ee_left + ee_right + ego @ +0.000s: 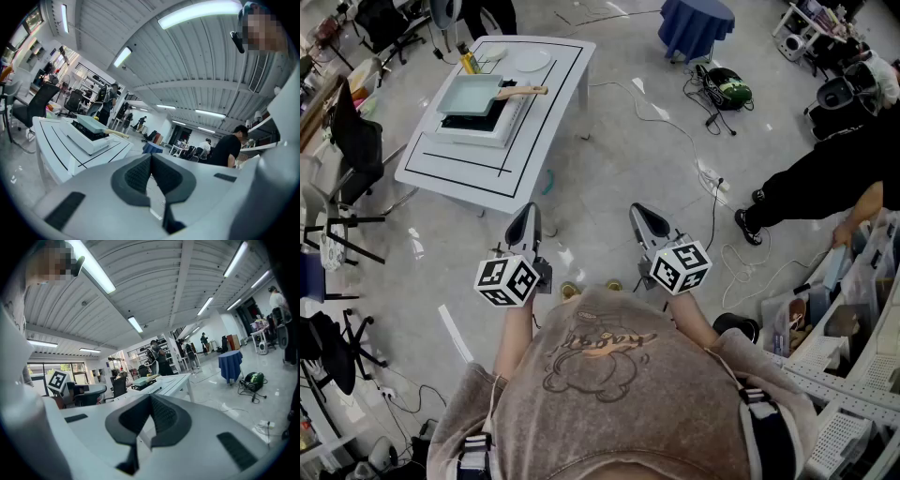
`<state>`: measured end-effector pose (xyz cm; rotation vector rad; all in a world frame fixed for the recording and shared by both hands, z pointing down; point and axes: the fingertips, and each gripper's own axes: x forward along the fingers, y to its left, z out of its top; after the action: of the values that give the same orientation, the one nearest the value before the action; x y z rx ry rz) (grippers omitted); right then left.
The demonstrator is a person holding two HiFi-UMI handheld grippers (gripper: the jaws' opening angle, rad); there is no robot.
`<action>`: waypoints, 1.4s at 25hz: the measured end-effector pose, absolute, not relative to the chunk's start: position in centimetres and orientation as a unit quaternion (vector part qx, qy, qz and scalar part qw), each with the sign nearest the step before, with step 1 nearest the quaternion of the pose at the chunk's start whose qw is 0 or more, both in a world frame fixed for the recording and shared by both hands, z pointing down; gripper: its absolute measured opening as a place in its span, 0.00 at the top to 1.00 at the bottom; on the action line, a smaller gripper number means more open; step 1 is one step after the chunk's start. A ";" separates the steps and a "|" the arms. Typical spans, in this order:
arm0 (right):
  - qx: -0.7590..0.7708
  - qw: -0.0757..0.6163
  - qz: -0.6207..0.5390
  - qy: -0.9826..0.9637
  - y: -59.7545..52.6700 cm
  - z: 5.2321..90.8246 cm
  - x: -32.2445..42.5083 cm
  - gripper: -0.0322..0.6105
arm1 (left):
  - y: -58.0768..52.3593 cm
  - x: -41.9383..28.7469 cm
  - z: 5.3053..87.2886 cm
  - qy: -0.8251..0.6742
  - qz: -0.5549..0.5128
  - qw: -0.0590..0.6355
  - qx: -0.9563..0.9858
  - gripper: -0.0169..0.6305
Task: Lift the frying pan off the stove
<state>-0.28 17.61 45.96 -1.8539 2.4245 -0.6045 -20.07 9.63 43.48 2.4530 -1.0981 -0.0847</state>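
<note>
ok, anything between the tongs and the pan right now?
Nothing visible. The left tongs and right tongs, both shut and empty, hang over open floor short of the table. The pan sits on the stove there, handle toward the right in the head view. Only floor lies between.

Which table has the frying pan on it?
The white rectangular table with black lines: the frying pan sits on the stove there. The round table under a blue cloth shows no pan.

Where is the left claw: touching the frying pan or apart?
Apart. Head view: left claw hangs over floor, far short of the frying pan on the table.
</note>
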 end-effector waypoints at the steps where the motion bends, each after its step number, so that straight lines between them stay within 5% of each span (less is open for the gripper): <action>1: -0.595 0.015 -0.194 0.780 17.6 45.9 -0.4 0.95 | 9.6 -20.1 43.5 -0.398 -0.031 0.225 0.889 0.96; 35: -0.572 0.009 -0.225 0.789 18.5 48.7 5.7 0.95 | 11.3 -15.5 44.9 -0.448 -0.042 0.235 0.862 0.96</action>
<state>5.74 18.52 48.71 -1.7855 2.4654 -0.7015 -15.46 11.33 44.88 2.3647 -1.2283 -0.1164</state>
